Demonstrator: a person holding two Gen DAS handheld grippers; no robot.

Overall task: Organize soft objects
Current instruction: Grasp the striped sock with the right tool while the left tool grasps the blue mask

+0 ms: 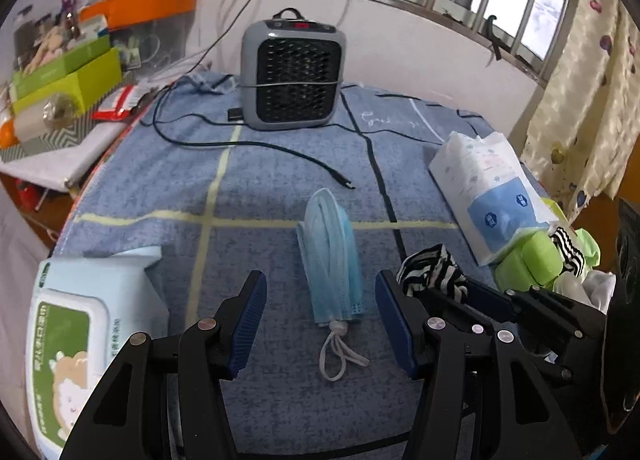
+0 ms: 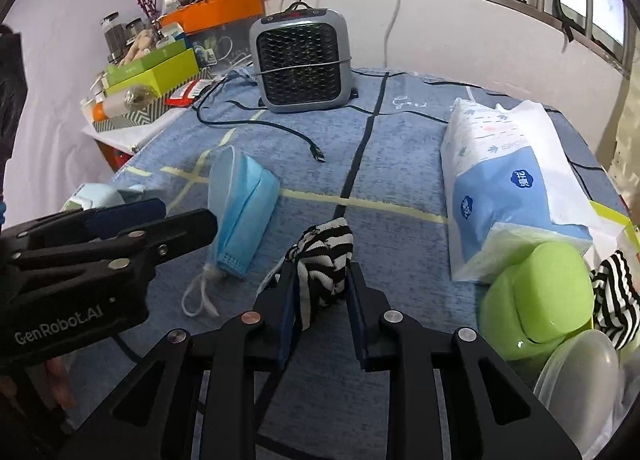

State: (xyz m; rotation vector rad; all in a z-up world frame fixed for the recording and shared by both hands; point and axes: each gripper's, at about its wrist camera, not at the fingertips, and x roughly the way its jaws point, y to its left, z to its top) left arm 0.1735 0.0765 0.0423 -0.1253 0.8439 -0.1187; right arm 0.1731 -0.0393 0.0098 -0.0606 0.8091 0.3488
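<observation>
- Striped black-and-white fabric, the rolled sock, is pinched between the pads of your right gripper; only its near end is caught, so the free end could unroll or slip out when you lift
- Your left gripper hangs released, its jaws straddling the folded blue face mask that lies flat on the blue blanket without pressing it; closing from here may catch just the thin pleats and let the mask slide away
- White ear loops trail toward you below the mask; they could snag on a finger and drag the mask askew
- Both grippers sit just beside each other, so swinging either one sideways risks a knock between them
- Lifting the sock toward the green case and tissue pack on your right could brush them; a second striped piece lies there too
- Watch the loose black cable beyond the mask; pushing the mask forward could tangle it
</observation>
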